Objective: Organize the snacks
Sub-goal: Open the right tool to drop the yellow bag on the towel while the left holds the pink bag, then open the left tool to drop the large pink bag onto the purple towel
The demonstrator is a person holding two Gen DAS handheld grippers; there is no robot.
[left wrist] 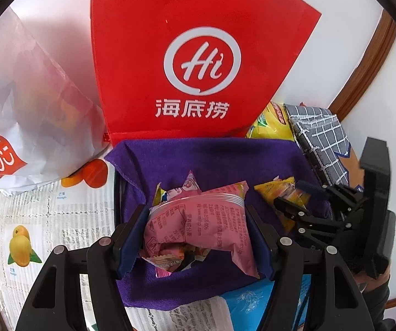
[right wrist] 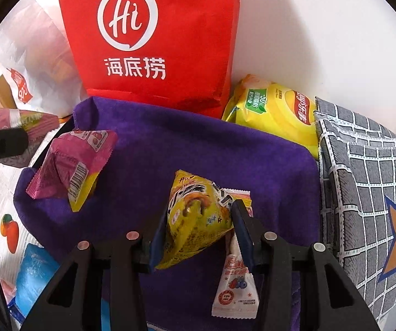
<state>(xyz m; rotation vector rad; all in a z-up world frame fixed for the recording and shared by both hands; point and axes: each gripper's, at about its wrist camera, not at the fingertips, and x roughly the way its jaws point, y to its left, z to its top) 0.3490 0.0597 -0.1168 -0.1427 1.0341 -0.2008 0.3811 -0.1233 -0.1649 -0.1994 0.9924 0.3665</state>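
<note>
My left gripper [left wrist: 198,218] is shut on a pink snack packet [left wrist: 198,220] and holds it over the purple cloth-lined tray [left wrist: 211,154]. My right gripper [right wrist: 200,220] is shut on a yellow snack packet [right wrist: 195,215] above the same purple cloth [right wrist: 184,143]. The right gripper [left wrist: 291,204] also shows in the left wrist view with that yellow packet [left wrist: 280,190]. A pink and yellow packet [right wrist: 71,165] lies on the cloth at the left. A white packet with berries [right wrist: 235,284] lies under the right gripper. The left gripper's finger [right wrist: 2,143] shows at the left edge.
A red paper bag [left wrist: 198,55] stands behind the tray against the wall. A white plastic bag [left wrist: 27,110] is at the left. A yellow chip bag [right wrist: 275,113] and a grey checked pouch [right wrist: 363,182] lie at the right. A blue pack [right wrist: 32,273] lies in front.
</note>
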